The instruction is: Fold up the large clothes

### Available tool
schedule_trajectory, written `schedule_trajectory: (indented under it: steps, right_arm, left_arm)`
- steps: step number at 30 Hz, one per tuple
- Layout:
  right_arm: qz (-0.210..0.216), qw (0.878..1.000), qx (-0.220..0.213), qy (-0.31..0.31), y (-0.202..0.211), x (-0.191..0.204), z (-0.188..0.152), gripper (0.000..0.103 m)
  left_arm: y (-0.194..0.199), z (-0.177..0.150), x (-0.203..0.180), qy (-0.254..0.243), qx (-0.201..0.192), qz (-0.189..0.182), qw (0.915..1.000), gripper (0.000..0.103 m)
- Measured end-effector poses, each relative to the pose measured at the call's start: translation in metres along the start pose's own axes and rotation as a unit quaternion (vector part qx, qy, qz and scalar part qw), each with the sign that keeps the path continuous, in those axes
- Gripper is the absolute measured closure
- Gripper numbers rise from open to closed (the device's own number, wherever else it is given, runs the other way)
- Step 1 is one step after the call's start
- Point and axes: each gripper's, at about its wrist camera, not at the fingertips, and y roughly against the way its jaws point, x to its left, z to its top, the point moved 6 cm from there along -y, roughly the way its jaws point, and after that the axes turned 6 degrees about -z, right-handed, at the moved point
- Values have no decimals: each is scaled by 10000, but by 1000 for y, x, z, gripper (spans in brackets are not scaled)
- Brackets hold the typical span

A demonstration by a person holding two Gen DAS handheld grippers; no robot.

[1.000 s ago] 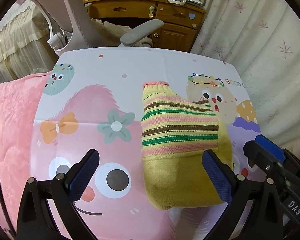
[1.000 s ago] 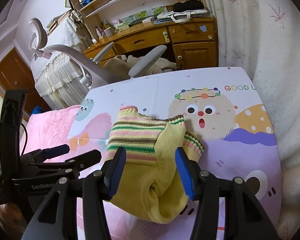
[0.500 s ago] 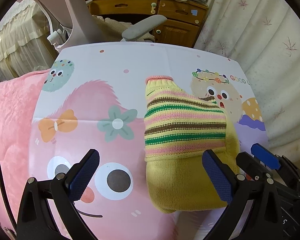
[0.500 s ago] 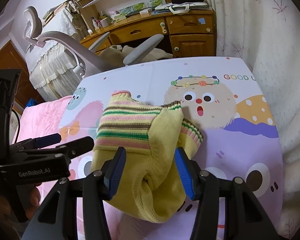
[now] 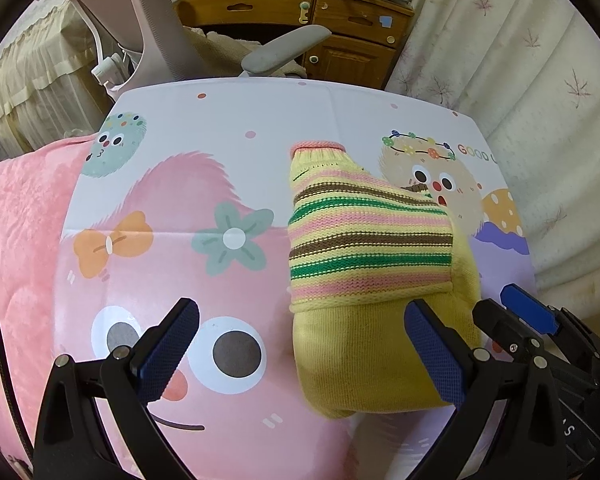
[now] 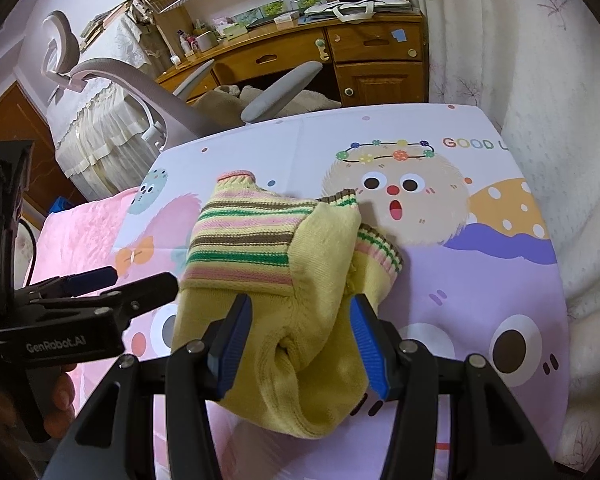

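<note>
A cartoon-printed sheet [image 5: 236, 128] covers the flat work surface and fills the middle of both views; its far edge runs across the upper part of the frame, with a grey office chair [image 6: 140, 80] and a wooden desk [image 6: 372, 52] just past it, and a pale curtain [image 5: 520, 80] bounds it along the right. A pink quilt [image 5: 16, 240] borders the sheet on the left side of the left wrist view. The folded sweater [image 5: 372, 248], yellow with pink, green and brown stripes, lies right of centre in that view, its plain yellow part nearest the camera and its pink-edged collar pointing up the frame. Bare sheet lies to its left, around the flower and bow prints, and beyond the collar up to the far edge. The left gripper [image 5: 300, 352] is spread wide and holds nothing; its right finger overlaps the sweater's lower right corner in the picture, though whether it touches is unclear. In the right wrist view the right gripper [image 6: 300, 344] is parted to a middling width, its blue pads [image 6: 366, 348] either side of the sweater's near folded hump; actual contact is hard to judge. The sweater's lower edge is partly hidden behind those fingers, and both grippers' bases are cut off at the bottom.
</note>
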Motion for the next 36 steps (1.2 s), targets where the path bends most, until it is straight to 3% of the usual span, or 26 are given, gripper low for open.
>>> schedule_trajectory:
  steps: [7,19,21,26,36]
  right_arm:
    - [-10,10000,-56,48,5,-2,-2,51]
    - [-296,9993,215,-106,-29,-25,-7,51]
    - [-328,9986,362,-224,-39,-34,-10,45]
    - [-73,9976,382,-571,-49,-47,-14,33]
    - [884,9876,741,-1066,-61,-58,-13,33]
  left_arm:
    - [1,-6,-4,-121,0,-9,9999,1]
    - [-31,-2,-6,-144,61,-15,9999,1]
    - [-35,-2,-5,-135,44,-43,9999,1]
    - [-43,-3,-3,-127,53,-180,9997,1]
    - [-55,-4,-6,-132,138,-519,9985,7]
